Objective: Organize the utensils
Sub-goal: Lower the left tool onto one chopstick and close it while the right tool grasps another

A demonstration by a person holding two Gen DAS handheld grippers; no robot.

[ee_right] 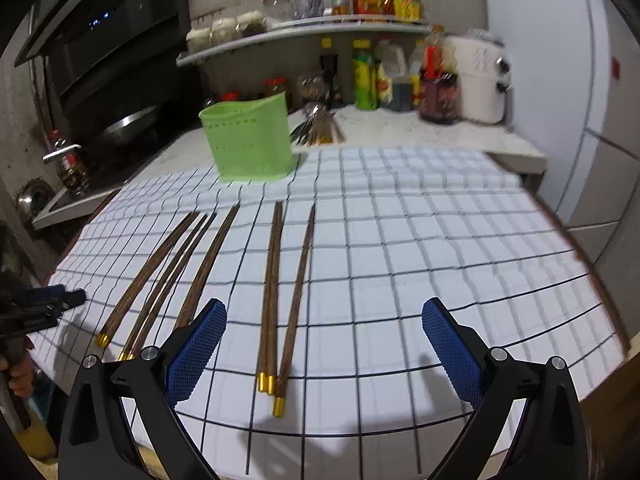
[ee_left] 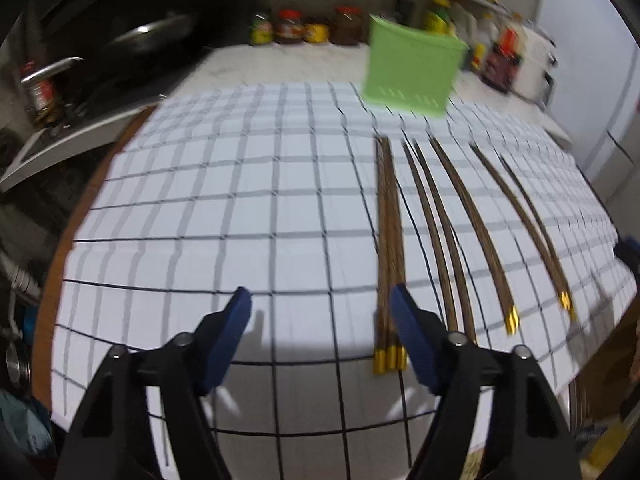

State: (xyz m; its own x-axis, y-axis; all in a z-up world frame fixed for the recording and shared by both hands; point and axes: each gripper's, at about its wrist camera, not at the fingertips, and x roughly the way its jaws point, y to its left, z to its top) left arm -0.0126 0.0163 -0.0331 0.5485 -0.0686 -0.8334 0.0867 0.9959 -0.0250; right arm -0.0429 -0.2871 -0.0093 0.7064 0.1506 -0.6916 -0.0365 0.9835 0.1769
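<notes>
Two hand-held grippers tilted down, jaws apart and empty

The left gripper point(ee_left: 320, 316), black-armed with dark blue rubber pads, points steeply downward with its two fingers spread and nothing pressed between the pads; in the right wrist view its blue tips point(ee_right: 60, 298) show at the far left edge, with a hand point(ee_right: 18, 374) gripping below them. The right gripper point(ee_right: 324, 334), of the same black frame with textured blue pads point(ee_right: 196, 350), slopes downward less steeply, its jaws standing wide and holding nothing.
</notes>
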